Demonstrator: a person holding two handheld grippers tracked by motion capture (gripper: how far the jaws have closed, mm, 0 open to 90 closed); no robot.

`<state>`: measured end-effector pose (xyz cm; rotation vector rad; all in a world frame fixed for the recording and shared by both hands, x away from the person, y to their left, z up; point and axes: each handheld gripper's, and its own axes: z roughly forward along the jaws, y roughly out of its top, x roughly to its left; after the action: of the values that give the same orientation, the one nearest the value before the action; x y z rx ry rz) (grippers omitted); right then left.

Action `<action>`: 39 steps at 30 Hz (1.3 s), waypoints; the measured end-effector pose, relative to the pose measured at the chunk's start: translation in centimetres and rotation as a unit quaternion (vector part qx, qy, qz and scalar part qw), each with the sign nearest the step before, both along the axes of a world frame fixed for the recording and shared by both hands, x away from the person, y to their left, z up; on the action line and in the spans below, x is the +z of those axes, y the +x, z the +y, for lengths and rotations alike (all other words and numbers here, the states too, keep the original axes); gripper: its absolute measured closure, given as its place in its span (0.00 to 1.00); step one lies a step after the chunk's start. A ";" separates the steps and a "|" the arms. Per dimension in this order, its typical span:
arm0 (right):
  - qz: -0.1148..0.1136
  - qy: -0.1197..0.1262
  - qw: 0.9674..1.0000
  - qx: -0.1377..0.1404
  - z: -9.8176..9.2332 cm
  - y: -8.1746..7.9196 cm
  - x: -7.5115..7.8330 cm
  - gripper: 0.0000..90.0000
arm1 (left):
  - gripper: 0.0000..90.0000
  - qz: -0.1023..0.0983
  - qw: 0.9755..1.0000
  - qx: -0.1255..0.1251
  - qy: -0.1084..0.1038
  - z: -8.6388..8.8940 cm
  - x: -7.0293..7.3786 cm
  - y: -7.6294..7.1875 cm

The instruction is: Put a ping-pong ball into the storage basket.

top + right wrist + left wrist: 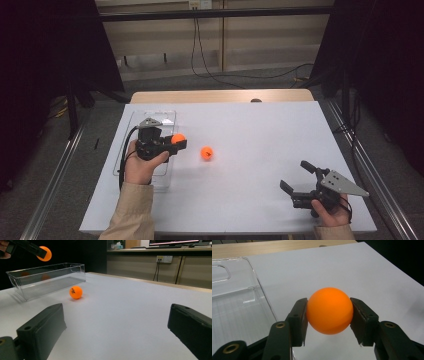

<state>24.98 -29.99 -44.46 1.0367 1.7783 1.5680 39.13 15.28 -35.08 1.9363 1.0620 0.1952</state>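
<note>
My left gripper (179,141) is shut on an orange ball (329,310), and both pads press its sides. It holds the ball in the air beside the right wall of a clear plastic bin (129,134). The right gripper view shows that held ball (44,253) above the bin (50,280). A second orange ball (207,152) rests on the white table (260,130), a little right of the bin; it appears as a printed ball (75,292) in the right gripper view. My right gripper (297,176) stands open near the table's front right, with nothing between its fingers.
The clear bin lies along the table's left side. A wooden strip (220,96) borders the far edge. Cables (210,70) trail on the floor behind. A metal rail (50,185) runs along the left.
</note>
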 end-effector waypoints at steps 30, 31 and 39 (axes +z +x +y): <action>-0.001 -0.001 1.000 0.003 0.1 0.1 0.0 0.01 | 0.57 -0.004 1.000 0.024 0.007 1.4 0.0 0.1; -0.001 -0.001 1.000 0.003 0.1 0.1 0.0 0.01 | 0.57 -0.004 1.000 0.024 0.008 1.5 0.1 0.2; -0.001 -0.001 1.000 0.003 0.1 0.1 0.0 0.01 | 0.57 -0.002 1.000 0.027 0.009 1.8 0.1 0.2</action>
<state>25.07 -29.88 -44.41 1.0291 1.7833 1.5692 39.36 17.10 -35.02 1.9241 1.1154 0.2400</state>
